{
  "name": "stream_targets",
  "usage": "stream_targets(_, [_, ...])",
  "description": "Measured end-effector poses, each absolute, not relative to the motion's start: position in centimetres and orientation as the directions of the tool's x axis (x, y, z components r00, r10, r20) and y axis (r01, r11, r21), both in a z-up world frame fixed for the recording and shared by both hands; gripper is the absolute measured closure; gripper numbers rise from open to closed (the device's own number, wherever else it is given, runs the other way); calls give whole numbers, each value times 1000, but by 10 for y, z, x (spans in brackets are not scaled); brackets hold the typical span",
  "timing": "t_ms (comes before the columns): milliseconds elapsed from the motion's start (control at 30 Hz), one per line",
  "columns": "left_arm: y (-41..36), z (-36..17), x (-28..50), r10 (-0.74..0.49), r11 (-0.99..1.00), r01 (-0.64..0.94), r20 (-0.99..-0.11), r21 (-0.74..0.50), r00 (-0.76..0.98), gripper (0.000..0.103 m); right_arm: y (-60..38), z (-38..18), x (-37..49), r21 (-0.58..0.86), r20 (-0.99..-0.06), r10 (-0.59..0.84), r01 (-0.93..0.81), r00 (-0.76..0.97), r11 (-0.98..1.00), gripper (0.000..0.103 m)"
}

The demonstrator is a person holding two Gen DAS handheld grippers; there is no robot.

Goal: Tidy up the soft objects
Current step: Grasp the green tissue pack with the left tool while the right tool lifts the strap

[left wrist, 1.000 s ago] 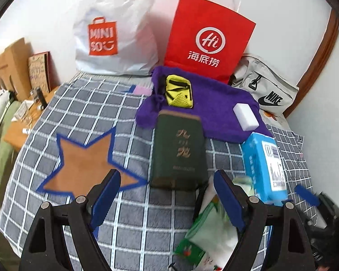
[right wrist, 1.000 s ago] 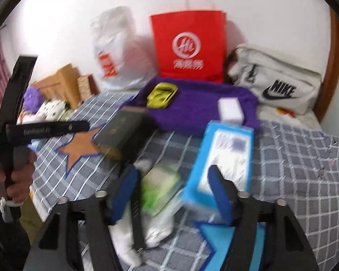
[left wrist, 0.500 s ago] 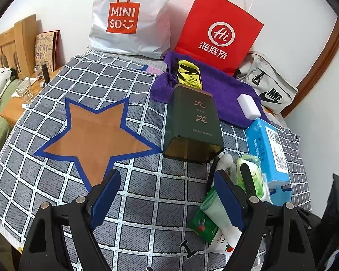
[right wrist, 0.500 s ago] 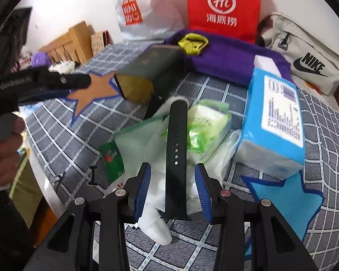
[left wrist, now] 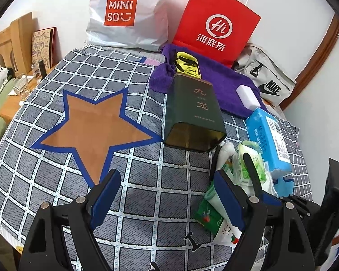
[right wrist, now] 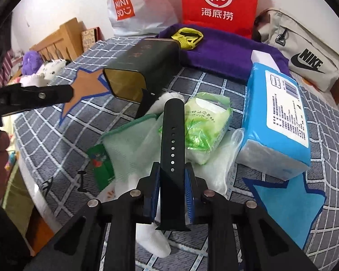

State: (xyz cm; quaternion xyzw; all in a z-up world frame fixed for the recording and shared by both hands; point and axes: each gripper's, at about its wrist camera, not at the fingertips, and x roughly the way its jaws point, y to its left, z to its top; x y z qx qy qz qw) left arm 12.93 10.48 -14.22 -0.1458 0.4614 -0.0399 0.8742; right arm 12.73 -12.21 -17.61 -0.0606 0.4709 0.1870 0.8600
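Note:
A black strap (right wrist: pixel 172 135) lies across a pile of soft items on the checked cloth. My right gripper (right wrist: pixel 172 180) is closing its jaws on the strap's near end, and the blue pads press on both its edges. Under the strap are a green tissue pack (right wrist: pixel 203 131), a pale green mesh pouch (right wrist: pixel 128 149) and a white sock (right wrist: pixel 151 237). My left gripper (left wrist: pixel 167 194) stands open above bare checked cloth, left of the pile, with nothing between its fingers. In the left wrist view the strap (left wrist: pixel 250 171) shows beside the right finger.
A dark green tin (left wrist: pixel 192 113) lies on its side behind the pile. A blue tissue pack (right wrist: pixel 280 117) sits right of it, over a blue star (right wrist: pixel 287 201). An orange star (left wrist: pixel 95 128) marks the left. A purple towel (left wrist: pixel 226 83) and bags line the wall.
Both grippers have come down toward the cloth. The right gripper's jaws have closed from wide apart onto the black strap. The left gripper stays open.

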Motion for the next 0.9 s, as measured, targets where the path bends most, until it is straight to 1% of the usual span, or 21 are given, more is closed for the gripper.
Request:
stream_targets(200, [94,-146,128,-217,958,-37,-802,-285,556,19,-129,-160,111,131,-797,336,-399,501,908,83])
stream_targets(367, [82,-156,126,-222,963,-14,-821,-269,527,19,-146,-149,99,147,-768,348,-382,537,913,83])
stream_targets(633, [52,-163,126,-240,968,58,-827,-245,509,21,-188,-145,83,124,-751,292,-308,592,943,83])
stream_targets(900, [2,-154,134,-319,947,202,-796,-249,515,21,-229,-165,83,128,-772,239,-225,589,966,83])
